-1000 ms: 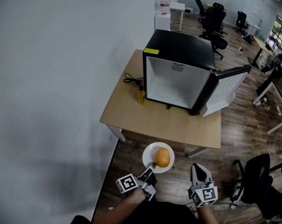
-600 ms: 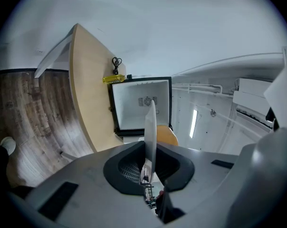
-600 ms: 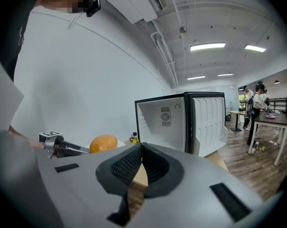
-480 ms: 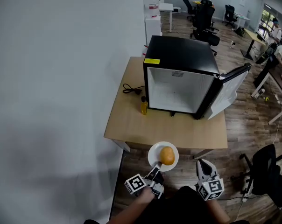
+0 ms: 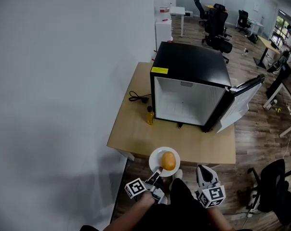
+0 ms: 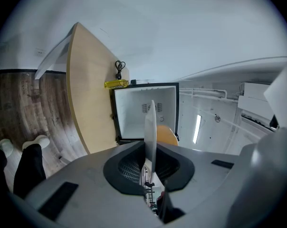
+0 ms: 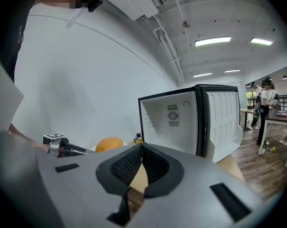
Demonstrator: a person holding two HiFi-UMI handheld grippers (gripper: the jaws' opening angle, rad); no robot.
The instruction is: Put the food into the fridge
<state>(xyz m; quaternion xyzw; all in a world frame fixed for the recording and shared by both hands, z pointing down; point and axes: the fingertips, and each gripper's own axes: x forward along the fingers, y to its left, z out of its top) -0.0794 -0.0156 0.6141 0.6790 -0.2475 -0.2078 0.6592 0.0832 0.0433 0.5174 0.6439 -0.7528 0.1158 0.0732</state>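
A white plate (image 5: pixel 156 158) carries a round orange food item (image 5: pixel 168 160). My left gripper (image 5: pixel 158 171) is shut on the plate's near rim and holds it over the front edge of the wooden table (image 5: pixel 136 131). In the left gripper view the plate (image 6: pixel 150 122) stands edge-on between the jaws, with the orange food (image 6: pixel 168 136) behind it. The black mini fridge (image 5: pixel 191 83) stands on the table with its door (image 5: pixel 239 102) swung open to the right and its white inside bare. My right gripper (image 5: pixel 204 169) is shut and empty, to the right of the plate.
A yellow bottle (image 5: pixel 149 115) and a coiled black cable (image 5: pixel 138 98) lie left of the fridge. A white wall runs along the left. Office chairs (image 5: pixel 271 186), desks and people fill the room to the right and behind.
The plate and both grippers have come closer to the table's front edge. The left gripper's hold on the plate is the same, and the right gripper stays shut.
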